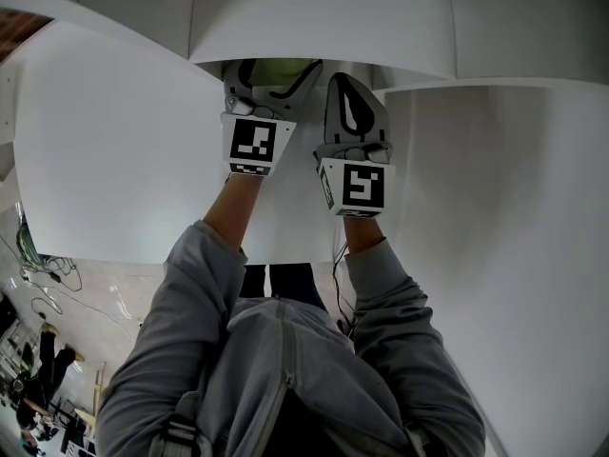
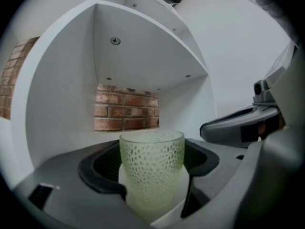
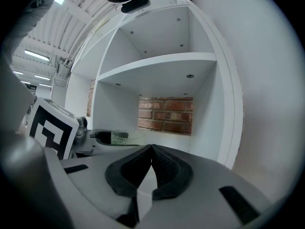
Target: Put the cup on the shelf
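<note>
Cup [image 2: 151,168] frosted dimpled green glass; shelf [image 2: 143,66] smooth matt white.

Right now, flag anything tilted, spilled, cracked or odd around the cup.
Nothing stands out. The pale green dimpled glass cup is upright and intact in the left claw, at the white shelf compartment, with no spill. The right claw is shut, empty.

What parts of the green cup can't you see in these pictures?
- Left gripper view: the bottom of the cup is hidden by the left tongs, so I can't tell if it touches the shelf.
- Head view: a shelf board covers most of the cup.
- Right gripper view: only its rim shows; the left tongs hide the rest.
</note>
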Demonstrator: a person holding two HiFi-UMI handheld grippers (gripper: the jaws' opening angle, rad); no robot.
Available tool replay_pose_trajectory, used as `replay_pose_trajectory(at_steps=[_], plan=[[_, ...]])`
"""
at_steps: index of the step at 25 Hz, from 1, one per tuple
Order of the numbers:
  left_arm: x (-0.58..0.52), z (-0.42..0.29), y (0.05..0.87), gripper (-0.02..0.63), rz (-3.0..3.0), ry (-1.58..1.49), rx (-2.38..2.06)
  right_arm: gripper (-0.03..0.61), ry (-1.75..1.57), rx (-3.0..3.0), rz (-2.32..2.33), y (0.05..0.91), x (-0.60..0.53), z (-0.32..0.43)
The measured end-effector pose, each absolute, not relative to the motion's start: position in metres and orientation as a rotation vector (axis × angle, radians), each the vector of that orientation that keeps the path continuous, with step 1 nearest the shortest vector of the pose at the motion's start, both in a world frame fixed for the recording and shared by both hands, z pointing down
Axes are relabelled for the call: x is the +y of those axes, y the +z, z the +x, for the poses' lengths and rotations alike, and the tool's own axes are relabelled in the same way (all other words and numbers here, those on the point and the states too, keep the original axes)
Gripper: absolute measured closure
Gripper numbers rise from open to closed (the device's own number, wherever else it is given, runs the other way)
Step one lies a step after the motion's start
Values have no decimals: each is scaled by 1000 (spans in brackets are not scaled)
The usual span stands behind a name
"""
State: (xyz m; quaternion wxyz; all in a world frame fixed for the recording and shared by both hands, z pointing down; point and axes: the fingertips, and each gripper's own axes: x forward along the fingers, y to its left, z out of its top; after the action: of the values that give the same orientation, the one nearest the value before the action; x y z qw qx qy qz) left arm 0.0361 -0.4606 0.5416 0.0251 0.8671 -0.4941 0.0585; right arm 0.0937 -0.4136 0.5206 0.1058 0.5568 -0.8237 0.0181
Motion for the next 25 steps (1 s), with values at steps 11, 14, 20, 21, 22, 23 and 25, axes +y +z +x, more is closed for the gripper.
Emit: replay_pose_trajectory(at_steps=[11,14,20,21,22,23,25], plan=[[-459,39,550,233,2684,215,-1496,552,64,-2430,1636,521,-408,93],[-459,40,551,231,2682,226,-1480,552,56,-2433,1632,519,-407,92],[-455,42,552,178,2643,247,-1486,552,71,-2428,1638,516,-400,92],[-453,42,553,178,2633,252,-1491,552,70,-2429,1639,515,-398,92],[-450,41,553,178,2625,257,-1496,552,69,-2430,1640,514,-396,91],[-447,40,553,178,2618,262,-1503,552,71,-2430,1642,513,-394,91],[-442,37,552,178,2605,271,-1519,552,75,-2431,1648,511,-390,91]])
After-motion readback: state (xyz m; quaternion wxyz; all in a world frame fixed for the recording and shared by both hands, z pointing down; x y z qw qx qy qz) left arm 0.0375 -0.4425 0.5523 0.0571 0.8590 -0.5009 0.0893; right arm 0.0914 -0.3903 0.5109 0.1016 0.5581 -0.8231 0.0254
